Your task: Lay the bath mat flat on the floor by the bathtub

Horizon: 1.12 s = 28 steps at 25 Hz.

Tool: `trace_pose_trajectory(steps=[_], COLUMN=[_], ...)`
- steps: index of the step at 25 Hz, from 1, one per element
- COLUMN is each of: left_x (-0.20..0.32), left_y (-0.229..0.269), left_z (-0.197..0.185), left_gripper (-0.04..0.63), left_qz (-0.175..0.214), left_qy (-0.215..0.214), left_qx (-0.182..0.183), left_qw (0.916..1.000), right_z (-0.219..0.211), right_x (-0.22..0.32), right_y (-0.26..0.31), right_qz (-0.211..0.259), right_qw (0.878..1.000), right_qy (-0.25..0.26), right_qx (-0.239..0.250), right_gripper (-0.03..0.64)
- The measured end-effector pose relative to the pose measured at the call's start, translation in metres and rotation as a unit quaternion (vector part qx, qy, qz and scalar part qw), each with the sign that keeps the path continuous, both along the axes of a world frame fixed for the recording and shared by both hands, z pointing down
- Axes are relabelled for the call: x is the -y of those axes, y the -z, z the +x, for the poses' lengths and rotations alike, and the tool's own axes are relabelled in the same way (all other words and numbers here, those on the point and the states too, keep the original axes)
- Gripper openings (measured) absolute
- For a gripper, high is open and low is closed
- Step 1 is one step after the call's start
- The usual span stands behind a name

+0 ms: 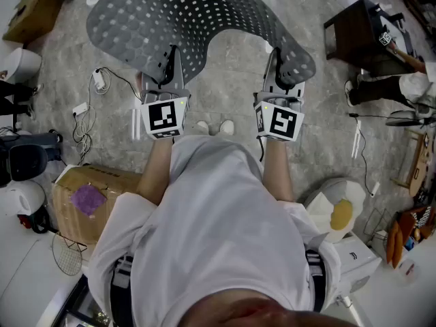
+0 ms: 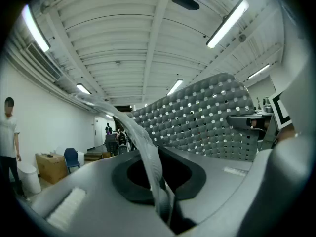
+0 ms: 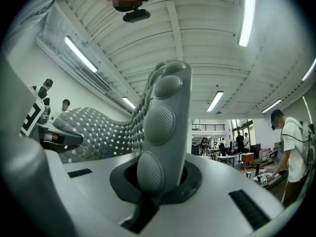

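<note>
Both forearms reach forward side by side from the body, with the grippers tilted upward. The left gripper point(image 1: 170, 70) and right gripper point(image 1: 276, 70) are each clamped on the near edge of the grey perforated bath mat point(image 1: 191, 19). The mat spreads away over the stone floor point(image 1: 235, 80).

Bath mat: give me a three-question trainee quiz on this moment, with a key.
1. True or false: the mat is already laid down flat.
2. How many grippers are shut on the mat? A) none B) one C) two
3. Fill in: the box at the head view's lower left bears a ____ patch.

Key
1. False: it is held up, curving between the grippers.
2. C: the left gripper and the right gripper each pinch its edge.
3. Purple.
</note>
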<state>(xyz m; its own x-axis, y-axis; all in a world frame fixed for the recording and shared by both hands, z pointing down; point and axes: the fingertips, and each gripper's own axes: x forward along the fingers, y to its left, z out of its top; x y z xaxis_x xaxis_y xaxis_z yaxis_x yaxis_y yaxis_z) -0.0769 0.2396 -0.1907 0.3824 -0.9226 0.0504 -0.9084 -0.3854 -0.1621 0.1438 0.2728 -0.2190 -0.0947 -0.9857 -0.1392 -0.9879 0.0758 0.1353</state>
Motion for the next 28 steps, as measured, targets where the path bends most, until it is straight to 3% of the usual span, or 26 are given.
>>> trace_pose_trajectory(steps=[5,11,16,20,28], left_x=[0.003,0.014,0.019,0.012,0.018], left_y=[-0.010,-0.039,-0.039,-0.036,-0.061], left_z=[-0.019,-0.053,-0.109,-0.121,-0.118], left_gripper=[0.018,0.017,0.015,0.015,0.015], left_qz=[-0.015,-0.033,-0.031,-0.011,-0.028], left_qy=[0.023,0.068,0.111,0.104,0.080], left_qx=[0.012,0.066,0.059,0.065,0.075], left_qw=[0.9996,0.9950,0.9916,0.9924,0.9936], right_z=[0.002,0.024,0.022,0.004,-0.004], right_x=[-0.004,-0.006,-0.013,-0.016,-0.004], right_y=[0.010,0.007,0.003,-0.006,-0.036], right_qz=[0.017,0.018,0.007,-0.011,-0.046], right_qw=[0.999,0.998,0.997,0.997,0.997], right_qy=[0.000,-0.024,-0.038,-0.038,-0.042], right_qx=[0.034,0.058,0.062,0.062,0.050], right_gripper=[0.018,0.018,0.018,0.018,0.020])
